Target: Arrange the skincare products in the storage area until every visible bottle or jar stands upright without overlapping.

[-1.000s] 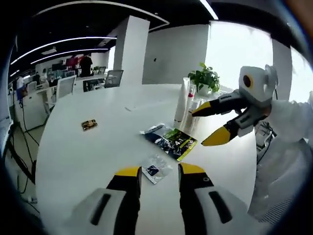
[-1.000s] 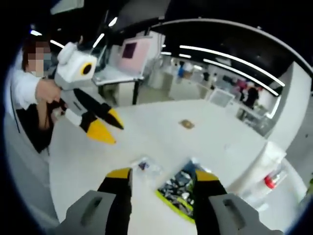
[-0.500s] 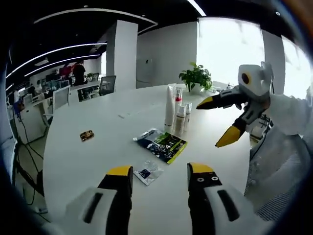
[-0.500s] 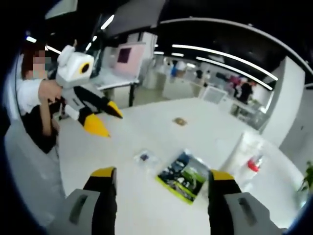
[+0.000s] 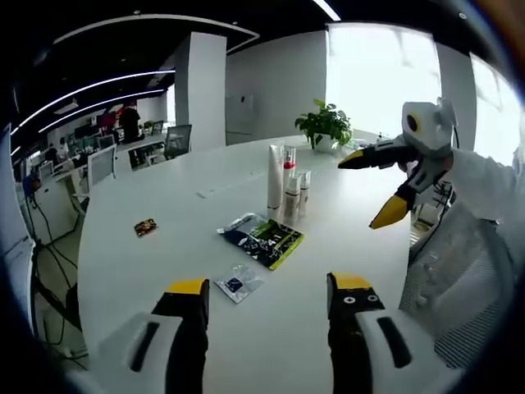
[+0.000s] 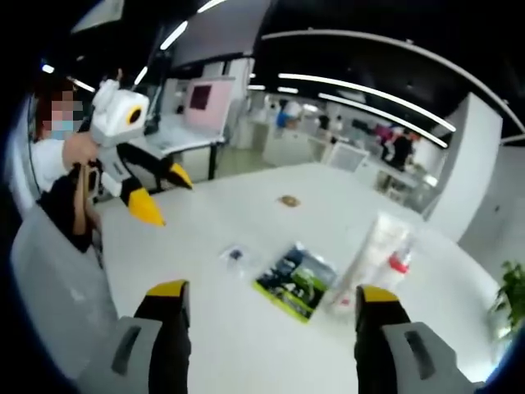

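On the white round table (image 5: 164, 254) several skincare containers stand upright in a tight group: a tall white tube (image 5: 274, 181), a red-capped bottle (image 5: 289, 164) and small pump bottles (image 5: 292, 200). The right gripper view has the same group (image 6: 379, 250), blurred. My left gripper (image 5: 269, 295) is open over the table's near edge, well short of them. My right gripper (image 6: 272, 294) is open too, and from the left gripper view it (image 5: 376, 190) hangs in the air to the right of the bottles.
A dark and green sachet (image 5: 261, 238) and a small clear packet (image 5: 237, 283) lie flat near the bottles. A small brown item (image 5: 145, 226) lies at the left. A potted plant (image 5: 326, 128) stands at the far edge. A person (image 6: 61, 176) holds the left gripper (image 6: 131, 168).
Both grippers have opened wider and pulled back from the table, so the items look smaller. The right gripper has risen slightly in the left gripper view.
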A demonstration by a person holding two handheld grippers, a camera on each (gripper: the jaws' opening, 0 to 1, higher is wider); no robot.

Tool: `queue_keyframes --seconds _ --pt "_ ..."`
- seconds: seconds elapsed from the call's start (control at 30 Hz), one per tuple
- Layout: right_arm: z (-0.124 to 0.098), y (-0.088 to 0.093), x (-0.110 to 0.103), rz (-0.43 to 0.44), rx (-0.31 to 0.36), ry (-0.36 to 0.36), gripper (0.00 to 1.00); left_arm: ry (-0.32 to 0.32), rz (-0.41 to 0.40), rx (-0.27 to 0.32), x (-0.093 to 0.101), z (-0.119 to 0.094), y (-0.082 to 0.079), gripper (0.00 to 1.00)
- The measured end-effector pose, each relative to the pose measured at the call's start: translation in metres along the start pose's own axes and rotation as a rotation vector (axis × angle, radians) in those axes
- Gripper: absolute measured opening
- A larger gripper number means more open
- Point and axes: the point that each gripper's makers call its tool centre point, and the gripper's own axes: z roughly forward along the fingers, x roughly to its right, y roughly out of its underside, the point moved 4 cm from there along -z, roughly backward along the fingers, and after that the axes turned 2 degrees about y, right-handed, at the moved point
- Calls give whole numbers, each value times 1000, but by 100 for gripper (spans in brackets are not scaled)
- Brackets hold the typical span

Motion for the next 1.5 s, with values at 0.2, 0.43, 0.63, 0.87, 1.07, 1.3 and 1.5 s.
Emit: queue_keyframes --seconds 0.2,0.43,0.63,0.87,1.07,1.3,1.5 --pt "-15 5 -1 7 3 1 84 -26 41 -53 3 -9 8 68" --pt "-31 11 3 22 3 22 89 -31 31 -59 10 -16 9 80" --pt "-46 16 14 40 9 67 92 -19 14 -51 17 -18 6 84" --pt "-62 23 22 51 13 104 99 -31 28 -62 18 -22 3 92" --pt "-66 28 22 56 3 105 99 -25 33 -49 23 -24 -1 96" --pt "-65 30 19 47 -11 95 99 9 17 -24 33 -24 0 99" --pt "-63 28 21 37 -11 97 99 -1 10 -34 32 -25 1 99"
